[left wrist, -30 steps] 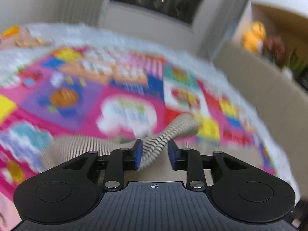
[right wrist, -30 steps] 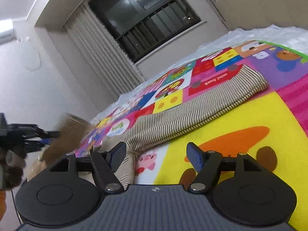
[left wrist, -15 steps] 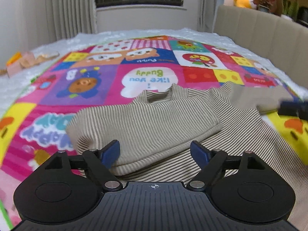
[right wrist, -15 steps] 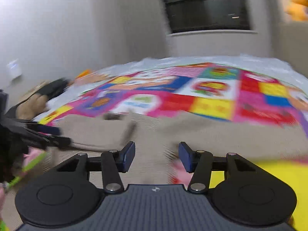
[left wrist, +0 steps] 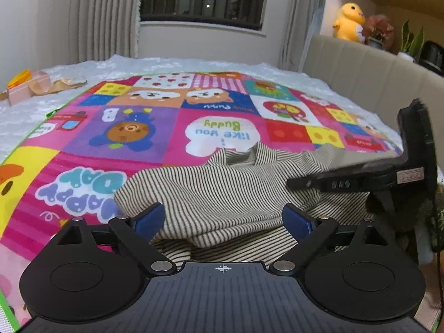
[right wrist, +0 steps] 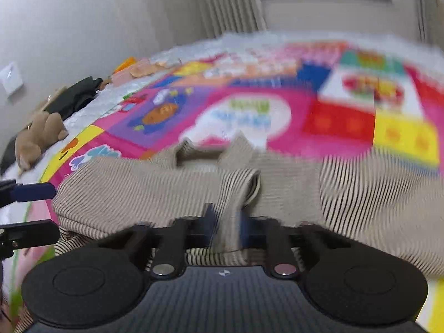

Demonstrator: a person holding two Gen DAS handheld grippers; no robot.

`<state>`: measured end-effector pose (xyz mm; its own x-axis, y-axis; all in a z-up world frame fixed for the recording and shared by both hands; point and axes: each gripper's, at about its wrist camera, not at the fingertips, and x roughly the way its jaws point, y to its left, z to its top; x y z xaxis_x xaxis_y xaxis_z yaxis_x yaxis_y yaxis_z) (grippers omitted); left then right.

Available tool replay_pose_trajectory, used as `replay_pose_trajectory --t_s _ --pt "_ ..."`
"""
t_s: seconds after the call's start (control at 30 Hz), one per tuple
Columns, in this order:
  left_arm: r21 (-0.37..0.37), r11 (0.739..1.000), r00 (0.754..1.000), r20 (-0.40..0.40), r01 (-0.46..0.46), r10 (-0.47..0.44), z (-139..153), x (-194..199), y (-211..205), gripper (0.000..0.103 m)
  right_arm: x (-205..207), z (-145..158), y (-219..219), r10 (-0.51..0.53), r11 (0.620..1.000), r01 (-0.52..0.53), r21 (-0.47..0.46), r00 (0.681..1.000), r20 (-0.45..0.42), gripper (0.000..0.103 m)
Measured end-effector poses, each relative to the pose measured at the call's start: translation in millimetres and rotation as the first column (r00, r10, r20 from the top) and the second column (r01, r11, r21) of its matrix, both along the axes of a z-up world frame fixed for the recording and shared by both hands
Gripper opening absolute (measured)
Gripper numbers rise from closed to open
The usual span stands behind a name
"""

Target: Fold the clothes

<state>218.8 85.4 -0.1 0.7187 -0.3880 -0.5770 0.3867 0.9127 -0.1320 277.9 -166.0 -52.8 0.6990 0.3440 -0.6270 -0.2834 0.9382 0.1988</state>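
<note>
On the bright play mat (left wrist: 155, 138) lies the striped shirt (left wrist: 222, 194), with its neck toward the window. One sleeve is already folded across the body.

A second ago my left gripper (left wrist: 223, 219) was pinching that sleeve up in the air. Now the sleeve lies flat on the shirt. The left jaws are opening, almost as wide as they go, and nothing is between them. They just hang over the near edge of the fold. So I think the first sleeve fold is done.

My right gripper (right wrist: 226, 227) has changed the other way. A second ago its jaws were apart over the mat. Now they are squeezed tight on a bunch of striped cloth, and I can see the cloth pinched between the blue pads. The picture is blurry, so I can't tell just which part of the shirt it is. It looks like the other sleeve or side. From my left camera I see the right gripper (left wrist: 360, 174) reaching in low over the shirt's far side.

I think the next job is to carry that pinched part across the body. If I pull too hard, the first fold could slide open.
</note>
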Motion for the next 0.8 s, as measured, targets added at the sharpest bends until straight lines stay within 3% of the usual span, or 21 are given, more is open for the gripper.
replay_pose_trajectory --t_s 0.2,0.37,0.47,0.53,0.57,0.63,0.7,0.8 --pt "-0.067 0.994 0.996 0.017 0.088 -0.087 -5 0 -10 0.099 -4 33 -10 -0.054 0.987 0.073 -0.140 0.989 0.135 0.004" --pt "-0.022 0.993 0.992 -0.048 0.112 -0.113 -37 10 -29 0.101 5 -15 -20 -0.069 0.959 0.081 -0.271 0.996 0.051 0.005" --pt "0.042 0.992 0.992 -0.046 0.117 -0.116 -57 8 -36 0.102 -1 -12 -30 -0.085 0.975 0.097 -0.200 0.994 0.068 0.006" --pt "0.103 0.987 0.992 -0.013 0.127 -0.126 -60 1 -44 0.103 -9 -2 -47 -0.120 0.987 0.125 -0.105 0.991 0.057 0.018" --pt "0.124 0.984 0.992 -0.004 0.124 -0.125 -61 0 -47 0.103 -16 2 -59 -0.147 0.987 0.150 -0.063 0.988 0.057 0.031" --pt "0.127 0.985 0.993 0.002 0.120 -0.121 -63 -1 -47 0.103 -32 8 -93 -0.234 0.972 0.234 0.010 0.970 0.067 0.044" --pt "0.092 0.989 0.993 0.005 0.117 -0.118 -64 -1 -41 0.103 -52 11 -137 -0.356 0.932 0.351 0.084 0.933 0.056 0.044" --pt "0.037 0.993 0.993 0.012 0.115 -0.115 -64 0 -34 0.103 -81 4 -213 -0.573 0.808 0.566 0.166 0.819 -0.002 0.044"
